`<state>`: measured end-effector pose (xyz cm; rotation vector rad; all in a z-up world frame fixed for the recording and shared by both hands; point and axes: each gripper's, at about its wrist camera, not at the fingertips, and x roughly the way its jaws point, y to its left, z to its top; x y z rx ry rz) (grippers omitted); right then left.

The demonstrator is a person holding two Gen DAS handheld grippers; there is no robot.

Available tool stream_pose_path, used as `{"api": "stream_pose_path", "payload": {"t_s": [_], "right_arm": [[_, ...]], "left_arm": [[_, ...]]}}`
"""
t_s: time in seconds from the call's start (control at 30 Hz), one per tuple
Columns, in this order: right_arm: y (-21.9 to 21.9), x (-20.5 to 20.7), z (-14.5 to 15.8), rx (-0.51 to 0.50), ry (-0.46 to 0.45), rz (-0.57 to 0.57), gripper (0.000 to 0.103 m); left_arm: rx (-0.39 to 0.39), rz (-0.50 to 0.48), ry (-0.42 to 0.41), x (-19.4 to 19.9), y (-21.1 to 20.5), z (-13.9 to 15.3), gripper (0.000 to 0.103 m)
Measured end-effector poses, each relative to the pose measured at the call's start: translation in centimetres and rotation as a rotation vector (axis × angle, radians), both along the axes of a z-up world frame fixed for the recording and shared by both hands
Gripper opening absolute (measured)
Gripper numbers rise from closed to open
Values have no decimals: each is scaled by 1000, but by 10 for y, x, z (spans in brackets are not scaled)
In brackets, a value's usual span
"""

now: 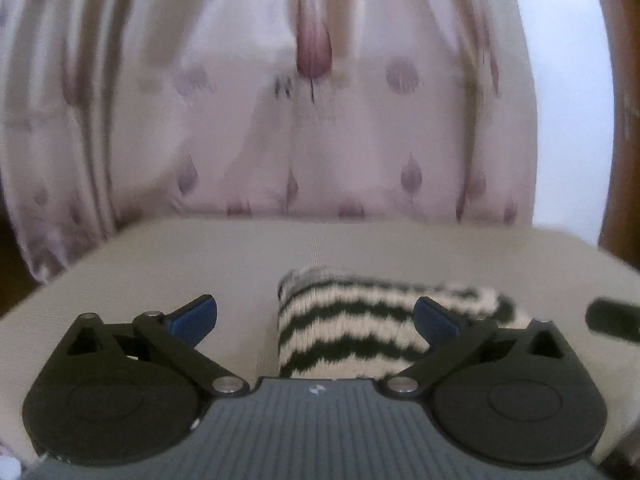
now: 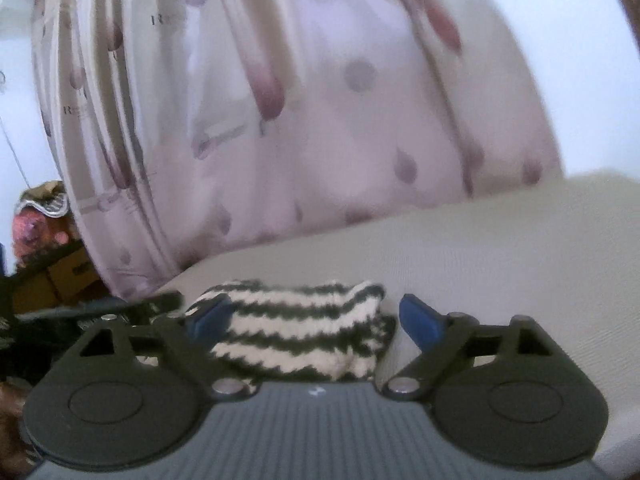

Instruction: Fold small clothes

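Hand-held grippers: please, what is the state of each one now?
Left hand-held gripper: open, holding nothing; striped knit piece lies free.
Right hand-held gripper: open, holding nothing.

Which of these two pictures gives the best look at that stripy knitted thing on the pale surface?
The right wrist view. There the striped knit lies almost whole between the open fingers, with both ends visible. In the left wrist view the striped knit runs off rightward behind one blue finger, so its far end is partly hidden.
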<state>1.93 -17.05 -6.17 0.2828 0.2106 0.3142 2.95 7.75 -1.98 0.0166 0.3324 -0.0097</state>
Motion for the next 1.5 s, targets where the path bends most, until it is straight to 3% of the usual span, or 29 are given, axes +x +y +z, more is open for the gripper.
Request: {"api": "stream_pose_path", "payload": {"t_s": [0.37,0.6,0.83,1.13,1.5], "right_arm": [[18,-68,32,-148,-172,-123,101],[28,-84,37,-194,-198,-152,102],[32,-82,32,-192,-172,-156,102],[41,-70,18,-218,-115,-175,102],[50,-64,10,-236,-85,-196,102]], "left_arm": [[15,101,-83,-50,-23,52,103],[-14,52,-87,-67,-28,66,103],[-63,22,-52,-67,-23,61,103],[2,43,-32,-58,-21,37,103],[12,52,2,-52,-14,17,103]]}}
